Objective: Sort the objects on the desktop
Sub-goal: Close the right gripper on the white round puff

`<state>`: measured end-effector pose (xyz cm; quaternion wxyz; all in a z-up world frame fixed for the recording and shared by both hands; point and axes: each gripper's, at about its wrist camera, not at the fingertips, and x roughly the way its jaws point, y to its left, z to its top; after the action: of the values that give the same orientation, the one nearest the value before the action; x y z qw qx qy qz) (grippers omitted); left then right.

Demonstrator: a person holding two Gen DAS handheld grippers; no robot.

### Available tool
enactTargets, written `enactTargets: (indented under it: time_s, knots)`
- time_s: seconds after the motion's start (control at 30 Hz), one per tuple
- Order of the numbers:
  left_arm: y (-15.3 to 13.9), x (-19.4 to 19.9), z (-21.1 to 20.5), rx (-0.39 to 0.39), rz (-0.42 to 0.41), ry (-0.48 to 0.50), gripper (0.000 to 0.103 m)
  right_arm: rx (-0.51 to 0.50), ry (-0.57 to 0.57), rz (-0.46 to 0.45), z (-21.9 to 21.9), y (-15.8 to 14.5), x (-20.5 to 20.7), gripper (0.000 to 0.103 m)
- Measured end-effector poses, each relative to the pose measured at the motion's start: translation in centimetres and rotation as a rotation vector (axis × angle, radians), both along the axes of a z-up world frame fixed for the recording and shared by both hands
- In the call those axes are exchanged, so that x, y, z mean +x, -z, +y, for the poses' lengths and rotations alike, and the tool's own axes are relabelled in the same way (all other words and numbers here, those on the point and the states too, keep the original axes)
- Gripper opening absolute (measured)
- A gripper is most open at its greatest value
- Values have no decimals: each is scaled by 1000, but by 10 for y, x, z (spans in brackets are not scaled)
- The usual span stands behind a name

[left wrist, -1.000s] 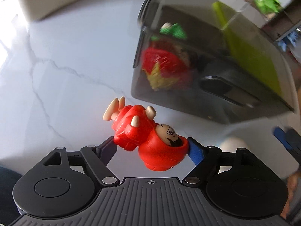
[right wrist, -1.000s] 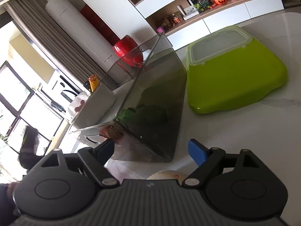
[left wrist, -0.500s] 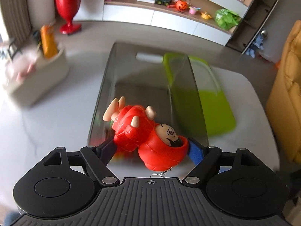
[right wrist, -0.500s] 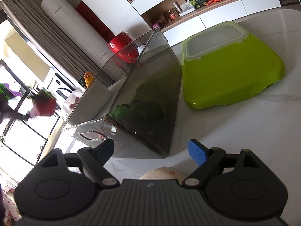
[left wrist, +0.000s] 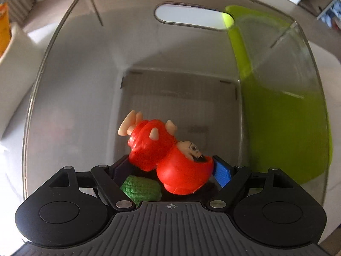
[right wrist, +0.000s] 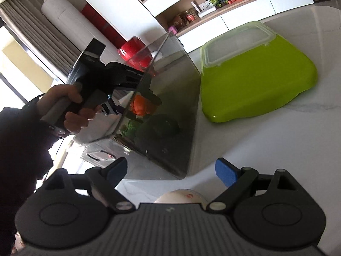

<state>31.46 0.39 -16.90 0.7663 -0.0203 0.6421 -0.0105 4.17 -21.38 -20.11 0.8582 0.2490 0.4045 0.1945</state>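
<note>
Red toy figure (left wrist: pixel 170 155), green knitted toy (left wrist: pixel 140 186), smoky grey bin (left wrist: pixel 74 74), lime-green box (right wrist: pixel 255 74), white marble-veined table (right wrist: pixel 277 149)

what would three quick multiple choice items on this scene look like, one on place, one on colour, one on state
1. Where is the red toy figure?
A. on the green lidded box
B. over the smoky clear bin's opening
C. on the shelf

2. What colour is the knitted item lying in the bin?
A. green
B. blue
C. yellow

3. How are the right gripper fingers?
A. shut on a toy
B. shut on nothing
C. open, nothing between them

Key: 1 B, the left gripper holds it above the bin's floor. 2 A, green yarn shows beneath the figure. 3 C, the fingers stand apart over bare table.
</note>
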Motion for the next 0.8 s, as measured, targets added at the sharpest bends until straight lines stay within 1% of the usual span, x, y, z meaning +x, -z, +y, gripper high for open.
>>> enactTargets:
  time_s: [0.07,0.1,0.13,0.2,0.23,0.27,0.37,0.43,0.5,0.57,0.63,0.73,0.8]
  knots:
    - [-2,3,2,-25,2,11,87,-26,-3,8,3,2,1,91]
    - [-6,4,2,-45,3,14,90,-35,-5,12,4,3,2,91]
    - [-10,2,4,-61,-5,18,90,-44,-6,15,5,4,2,91]
    - [-25,-4,7,-87,-37,29,91,-55,-9,25,6,6,3,91]
    - [-38,-11,8,-94,-65,39,92,-61,-8,30,7,8,3,92]
    - [-52,-22,8,-96,-101,55,94,-70,-7,41,7,10,4,92]
    - [-93,-75,10,-107,-232,132,96,-92,-19,82,10,14,7,93]
    - [-108,-114,16,-160,-259,192,99,-102,-45,110,14,14,7,93]
    - [-117,-152,23,-221,-271,244,99,-122,-70,133,20,11,5,93]
    - [-116,-188,32,-285,-265,281,100,-143,-81,149,24,10,-1,93]
    - [-102,-216,36,-336,-238,313,100,-155,-69,176,25,9,-9,93]
    - [-68,-239,35,-389,-159,322,100,-150,-46,214,19,9,-18,92]
    - [-39,-240,35,-431,-94,288,100,-133,-42,253,16,11,-20,91]
